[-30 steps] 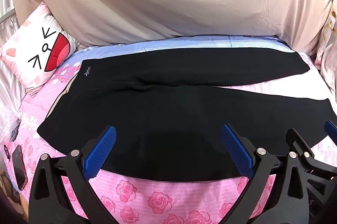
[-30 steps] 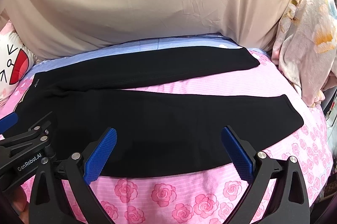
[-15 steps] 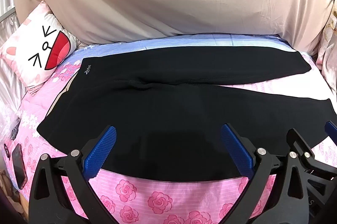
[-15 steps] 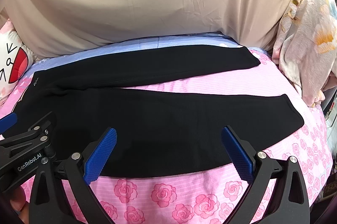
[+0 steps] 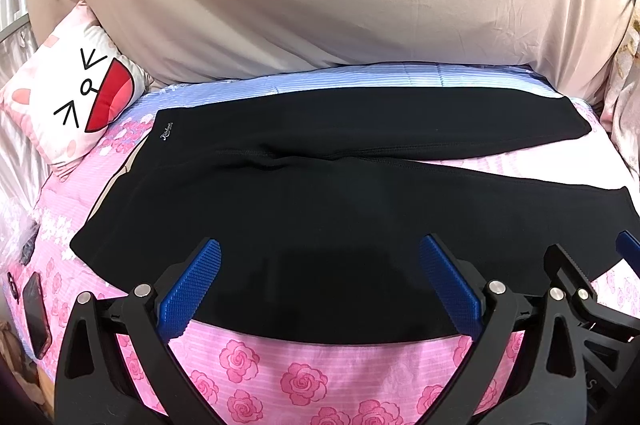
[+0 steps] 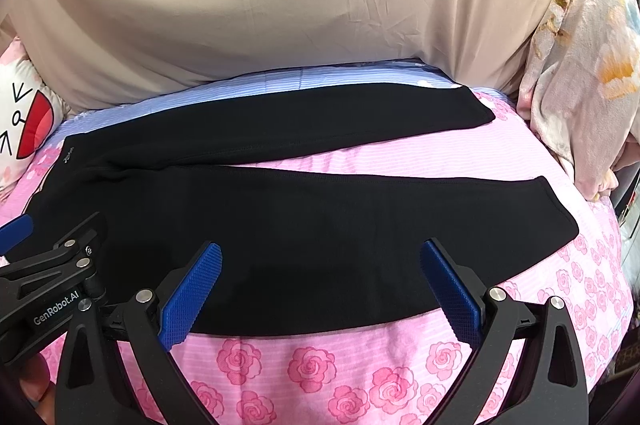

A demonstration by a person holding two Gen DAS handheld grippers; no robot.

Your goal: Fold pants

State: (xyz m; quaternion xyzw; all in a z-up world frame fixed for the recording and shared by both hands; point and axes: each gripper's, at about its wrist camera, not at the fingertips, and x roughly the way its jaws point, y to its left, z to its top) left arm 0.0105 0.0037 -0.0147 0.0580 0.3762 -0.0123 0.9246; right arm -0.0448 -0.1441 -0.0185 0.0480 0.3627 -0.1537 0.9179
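Black gripper (image 6: 320,285) frames, blue ribbed pads (image 6: 192,297), silver screws, white "GenRobot.AI" lettering.

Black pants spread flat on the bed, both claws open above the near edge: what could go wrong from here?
1. The pants lie in a V, with pink bedsheet showing between the legs; a fold now may leave the legs uneven.
2. The left claw and right claw hover side by side over the near leg, so they could collide.
3. Thin fabric on soft bedding: a pinch might catch the sheet too.
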